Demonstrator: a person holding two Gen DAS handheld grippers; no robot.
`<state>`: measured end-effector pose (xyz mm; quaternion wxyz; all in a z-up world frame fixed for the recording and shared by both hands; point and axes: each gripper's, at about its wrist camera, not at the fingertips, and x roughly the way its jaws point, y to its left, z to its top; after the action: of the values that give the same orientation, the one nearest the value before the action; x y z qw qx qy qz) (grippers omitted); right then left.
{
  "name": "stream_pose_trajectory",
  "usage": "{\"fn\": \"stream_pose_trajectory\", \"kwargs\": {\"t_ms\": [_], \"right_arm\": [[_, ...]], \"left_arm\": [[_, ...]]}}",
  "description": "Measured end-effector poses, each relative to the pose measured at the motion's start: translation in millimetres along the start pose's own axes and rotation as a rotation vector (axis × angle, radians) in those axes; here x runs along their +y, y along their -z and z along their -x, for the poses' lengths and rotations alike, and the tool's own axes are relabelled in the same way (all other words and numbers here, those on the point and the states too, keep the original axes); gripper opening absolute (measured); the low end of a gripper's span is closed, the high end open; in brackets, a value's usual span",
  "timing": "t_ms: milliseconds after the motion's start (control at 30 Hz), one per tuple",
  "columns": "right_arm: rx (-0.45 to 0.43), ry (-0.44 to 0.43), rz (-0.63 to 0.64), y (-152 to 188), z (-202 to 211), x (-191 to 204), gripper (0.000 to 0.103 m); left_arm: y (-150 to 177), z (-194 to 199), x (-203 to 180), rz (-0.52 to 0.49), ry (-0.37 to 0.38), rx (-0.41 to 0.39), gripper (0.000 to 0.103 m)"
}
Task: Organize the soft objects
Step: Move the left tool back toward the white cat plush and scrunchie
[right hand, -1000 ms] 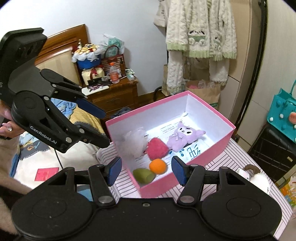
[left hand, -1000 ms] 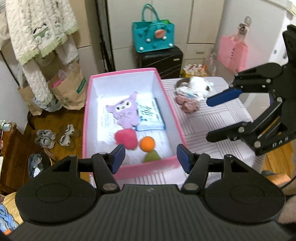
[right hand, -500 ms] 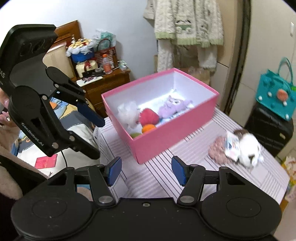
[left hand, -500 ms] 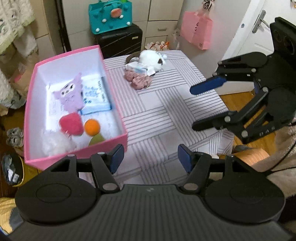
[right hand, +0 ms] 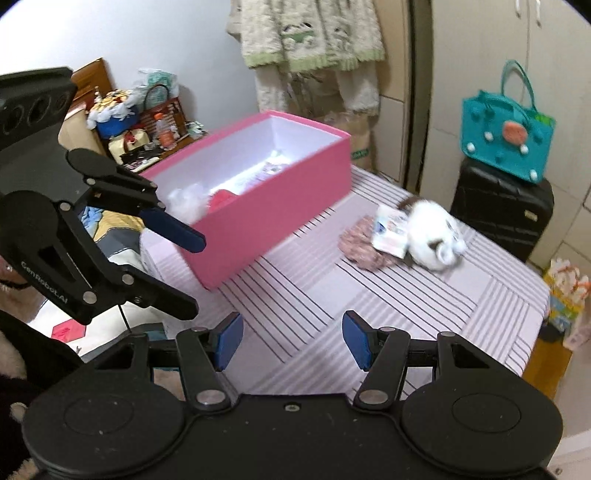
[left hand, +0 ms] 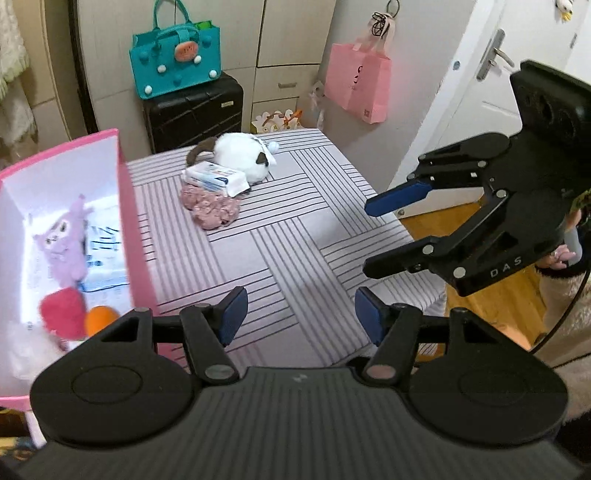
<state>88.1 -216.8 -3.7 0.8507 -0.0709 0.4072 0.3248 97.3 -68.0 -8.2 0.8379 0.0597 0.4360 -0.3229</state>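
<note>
Setting identified as a home bedroom. A fleece robe (right hand: 310,33) is hung on the wall, a black suitcase (left hand: 194,110) is stood against built-in cupboards (right hand: 509,55), a cluttered wooden nightstand (right hand: 147,147) is seen, and a striped cloth-covered surface (left hand: 295,236) is noted.

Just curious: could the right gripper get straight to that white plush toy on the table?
Probably yes. The right gripper is open and empty, with only bare striped tablecloth before the white plush toy; the pink box sits off to the side.
</note>
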Motion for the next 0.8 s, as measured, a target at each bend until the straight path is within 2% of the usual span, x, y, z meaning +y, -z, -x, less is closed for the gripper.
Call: {"fn": "stream_pose_trajectory", "kwargs": {"t_ms": [100, 267, 400, 600, 800], "right_arm": [[0.012, 0.000, -0.027, 5.8, -6.4, -18.9, 0.065], [-0.002, 0.001, -0.046, 11.6, -17.0, -44.7, 0.065], [-0.055, 0.012, -0.049, 14.5, -25.8, -60.7, 0.065], [-0.151, 0.041, -0.057, 10.0, -45.1, -83.1, 0.065], [-0.245, 0.032, -0.044, -4.4, -65.5, -92.1, 0.065]], "left_arm": [[-3.9, -14.6, 2.4, 0.018, -0.019, -0.015, 0.063], [-9.9, -37.5, 2.5, 0.027, -0.100, -0.070, 0.063], [-12.3, -58.3, 5.7, 0.052, -0.143, -0.118, 0.063], [-13.5, -84.1, 6.8, 0.065, -0.266, -0.203, 0.063], [-18.4, -108.5, 8.5, 0.072, -0.316, -0.252, 0.063]]}}
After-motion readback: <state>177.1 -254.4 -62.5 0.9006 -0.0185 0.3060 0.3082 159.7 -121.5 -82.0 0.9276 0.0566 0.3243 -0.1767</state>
